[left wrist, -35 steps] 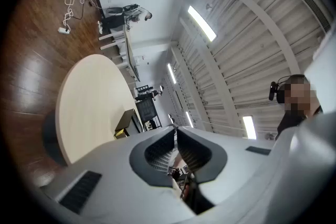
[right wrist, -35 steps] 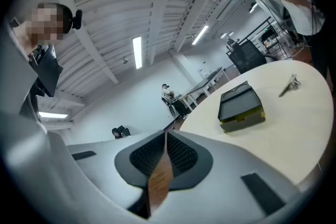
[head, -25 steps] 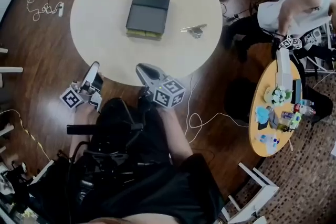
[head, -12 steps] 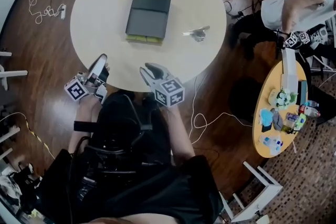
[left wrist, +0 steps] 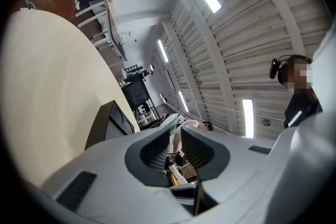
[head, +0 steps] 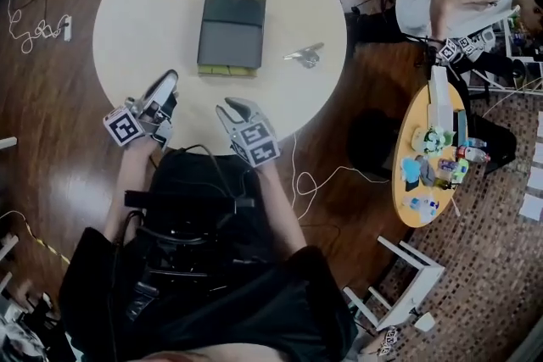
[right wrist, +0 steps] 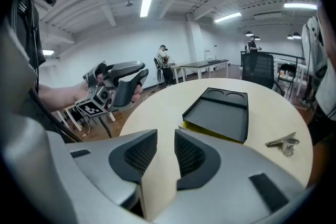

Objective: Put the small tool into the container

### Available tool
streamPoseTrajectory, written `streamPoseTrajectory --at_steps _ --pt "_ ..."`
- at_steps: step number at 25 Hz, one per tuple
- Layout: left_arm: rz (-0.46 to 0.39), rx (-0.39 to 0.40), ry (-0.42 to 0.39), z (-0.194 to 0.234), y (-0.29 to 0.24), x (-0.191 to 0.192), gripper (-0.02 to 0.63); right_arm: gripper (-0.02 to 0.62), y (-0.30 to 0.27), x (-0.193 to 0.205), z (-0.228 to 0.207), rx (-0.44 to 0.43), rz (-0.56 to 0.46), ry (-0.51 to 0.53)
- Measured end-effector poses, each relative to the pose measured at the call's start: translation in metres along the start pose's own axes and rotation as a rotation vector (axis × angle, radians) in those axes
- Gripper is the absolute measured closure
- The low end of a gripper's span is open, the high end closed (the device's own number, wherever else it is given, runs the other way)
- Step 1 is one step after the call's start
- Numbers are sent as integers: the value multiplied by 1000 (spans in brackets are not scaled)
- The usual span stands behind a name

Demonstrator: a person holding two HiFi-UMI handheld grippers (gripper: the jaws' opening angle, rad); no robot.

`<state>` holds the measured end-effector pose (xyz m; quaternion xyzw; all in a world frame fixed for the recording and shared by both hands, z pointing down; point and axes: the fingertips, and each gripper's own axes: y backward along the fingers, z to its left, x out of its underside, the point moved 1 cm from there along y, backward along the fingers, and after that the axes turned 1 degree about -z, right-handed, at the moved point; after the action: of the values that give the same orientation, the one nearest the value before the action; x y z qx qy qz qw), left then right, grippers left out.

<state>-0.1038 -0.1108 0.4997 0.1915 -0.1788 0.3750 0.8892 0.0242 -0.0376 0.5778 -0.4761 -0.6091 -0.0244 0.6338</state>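
Cream-coloured and round, the table (head: 144,21) fills the upper part of the head view. On it lies the dark grey container (head: 231,34), a flat rectangular tray with a yellow-green edge on the side toward me. The small tool (head: 304,55), a shiny metal piece, lies on the table to the right of the container, apart from it and not inside. My left gripper (head: 165,85) is above the near edge of the table, and my right gripper (head: 233,108) is beside it, also at the near edge. Both are well apart from the tool. Further right stands a yellow oval table (head: 413,125) with small bottles, and another person (head: 458,0) is behind it.

In the left gripper view, my left gripper (left wrist: 176,136) has its jaws a little apart, and nothing is between them. The table (left wrist: 47,86) and one end of the container (left wrist: 107,123) appear at the left.

In the right gripper view, my right gripper (right wrist: 165,144) has just been opening its jaws. They stand apart and only the table surface (right wrist: 173,102) shows through the gap. Ahead is the container (right wrist: 220,113) with two round hollows at its far end. The small tool (right wrist: 283,142) lies right of it on the table. My left gripper (right wrist: 137,72) shows at the left, held in my hand (right wrist: 79,93).
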Motion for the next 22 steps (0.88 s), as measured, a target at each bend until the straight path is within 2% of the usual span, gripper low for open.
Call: streamPoseTrajectory --at_steps 3,5,10,16,20,22 --pt "45 10 -4 19 -13 -5 554 485 -10 8 -2 63 107 107" --pt "91 1 -34 30 -27 -6 554 485 -16 14 -6 99 168 185" --pt "215 9 -88 52 -79 8 554 485 -36 19 -24 148 267 375" --pt "361 -23 -148 91 -124 24 554 485 -80 24 -49 127 329 565" --pt "480 -31 -126 101 -151 46 554 485 -103 35 -63 89 391 706" --pt "545 -59 -110 114 -161 60 554 485 -115 45 -66 57 435 760"
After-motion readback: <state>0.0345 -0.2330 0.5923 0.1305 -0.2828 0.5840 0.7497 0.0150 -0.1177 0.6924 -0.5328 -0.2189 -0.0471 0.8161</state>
